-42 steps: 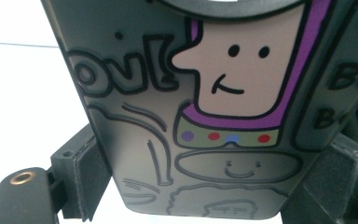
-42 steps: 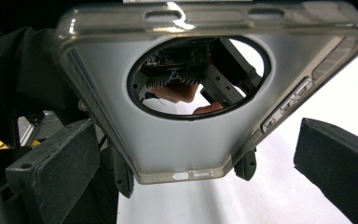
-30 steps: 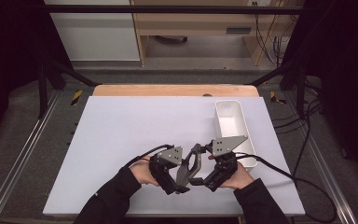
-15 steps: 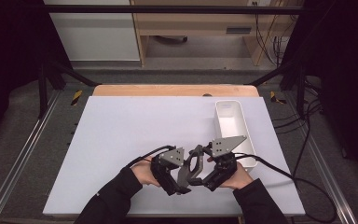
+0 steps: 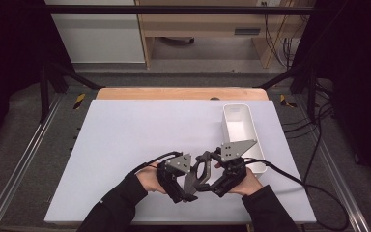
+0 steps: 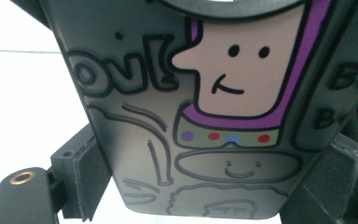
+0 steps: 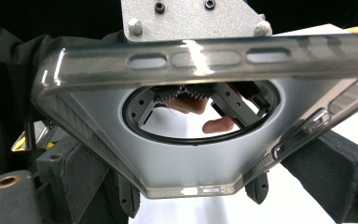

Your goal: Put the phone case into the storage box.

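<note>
A grey phone case [image 5: 202, 170] hangs between the two tools, clear of the tabletop [image 5: 140, 140], each tool clamping one end of it. The left tool [image 5: 189, 180] grips the end nearest its camera: in the left gripper view its jaws press on both side edges of the case [image 6: 205, 130], whose printed back — a cartoon face, a purple outline, a row of coloured dots — faces that camera. The right tool [image 5: 211, 175] holds the opposite end, its jaws closed on the edges, and the right gripper view looks into the hollow inside of the case [image 7: 186, 168], with the round camera cutout and the button slots along the rim. Holding it by both ends like this probably keeps the soft shell steady and lets either hand take it over or turn it — a handover or an inspection seems likely.

Just beyond the right tool stands a narrow white bin [image 5: 241, 133], its near end close to that hand. The tabletop is a pale, plain sheet on a wooden board, framed by metal rails; farther off are dark curtains, cables and a wooden cabinet.
</note>
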The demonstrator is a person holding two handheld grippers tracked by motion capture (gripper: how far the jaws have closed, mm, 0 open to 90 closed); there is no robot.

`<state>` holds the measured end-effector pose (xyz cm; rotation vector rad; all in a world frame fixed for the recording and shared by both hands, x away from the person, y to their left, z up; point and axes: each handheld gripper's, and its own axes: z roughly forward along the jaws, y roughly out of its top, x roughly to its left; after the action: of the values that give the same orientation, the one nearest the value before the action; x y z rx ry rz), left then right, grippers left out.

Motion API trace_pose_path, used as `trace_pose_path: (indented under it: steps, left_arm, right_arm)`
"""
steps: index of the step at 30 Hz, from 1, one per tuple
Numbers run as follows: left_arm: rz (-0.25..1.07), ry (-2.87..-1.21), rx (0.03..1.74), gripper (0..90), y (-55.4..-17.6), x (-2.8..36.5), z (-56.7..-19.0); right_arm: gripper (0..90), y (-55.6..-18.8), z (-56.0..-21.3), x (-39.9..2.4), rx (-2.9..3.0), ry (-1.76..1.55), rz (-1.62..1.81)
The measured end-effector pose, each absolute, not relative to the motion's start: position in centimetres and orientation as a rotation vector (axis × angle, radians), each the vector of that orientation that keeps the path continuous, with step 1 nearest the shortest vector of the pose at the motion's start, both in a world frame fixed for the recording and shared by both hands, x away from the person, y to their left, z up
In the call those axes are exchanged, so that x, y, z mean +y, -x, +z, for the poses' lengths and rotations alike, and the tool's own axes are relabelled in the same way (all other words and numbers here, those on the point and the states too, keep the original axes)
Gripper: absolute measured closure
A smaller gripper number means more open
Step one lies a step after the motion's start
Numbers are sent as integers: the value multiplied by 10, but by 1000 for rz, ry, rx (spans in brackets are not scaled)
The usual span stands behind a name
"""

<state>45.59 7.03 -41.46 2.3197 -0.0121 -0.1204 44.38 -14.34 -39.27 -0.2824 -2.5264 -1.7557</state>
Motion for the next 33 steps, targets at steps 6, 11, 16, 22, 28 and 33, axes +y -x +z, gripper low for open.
trace_pose_path:
  steps: [6, 11, 16, 22, 28, 33]
  left_arm:
    - [-121, -2322, -15, 117, -456, 70, -415]
    - [-126, -2324, -19, 116, -456, 70, -416]
    - [-129, -2324, -20, 115, -456, 70, -416]
    - [-135, -2328, -23, 112, -456, 70, -416]
    - [-133, -2336, -27, 102, -455, 70, -416]
    - [-127, -2338, -20, 62, -454, 71, -415]
  right_arm:
    - [111, -443, -393, -144, -2534, 275, -1751]
    - [114, -443, -393, -144, -2544, 269, -1747]
    - [116, -442, -393, -144, -2547, 267, -1746]
    - [118, -442, -393, -144, -2550, 269, -1743]
    - [119, -442, -392, -144, -2548, 271, -1738]
    - [120, -441, -391, -145, -2553, 280, -1741]
